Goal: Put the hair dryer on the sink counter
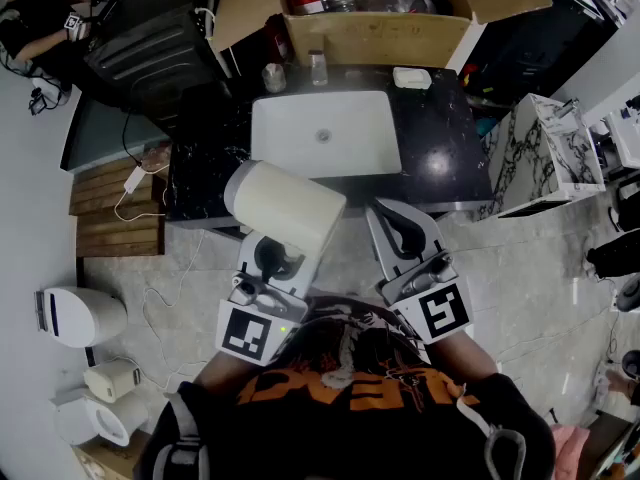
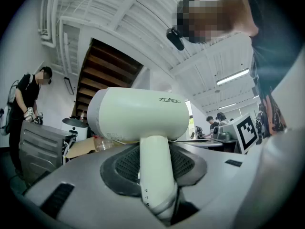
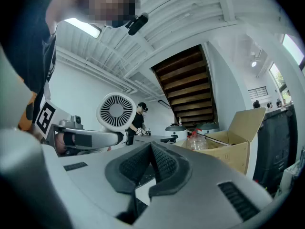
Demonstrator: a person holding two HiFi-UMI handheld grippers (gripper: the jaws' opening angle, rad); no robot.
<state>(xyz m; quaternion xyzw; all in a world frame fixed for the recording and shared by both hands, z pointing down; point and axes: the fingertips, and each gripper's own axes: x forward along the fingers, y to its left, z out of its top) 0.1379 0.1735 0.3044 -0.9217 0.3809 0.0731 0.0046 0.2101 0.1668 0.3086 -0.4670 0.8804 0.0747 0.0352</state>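
Observation:
A cream-white hair dryer [image 1: 285, 206] [image 2: 138, 116] is held up by its handle between the jaws of my left gripper [image 1: 270, 260] [image 2: 155, 171], its barrel lying crosswise above the pads. It hangs in the air just in front of the black sink counter [image 1: 445, 163], near the front left corner of the white basin [image 1: 325, 133]. My right gripper [image 1: 402, 233] [image 3: 151, 165] is beside it on the right, shut, with nothing between its pads. In the right gripper view the dryer's round rear grille [image 3: 116, 110] shows at the left.
On the counter's back edge stand a glass [image 1: 274, 76], a small bottle [image 1: 318, 68] and a white dish [image 1: 411, 78]. An open cardboard box [image 1: 370, 23] sits behind. A marble cabinet [image 1: 545, 153] stands to the right, a dark unit [image 1: 160, 53] and a wooden pallet [image 1: 115, 208] to the left, with a toilet [image 1: 85, 313] lower left.

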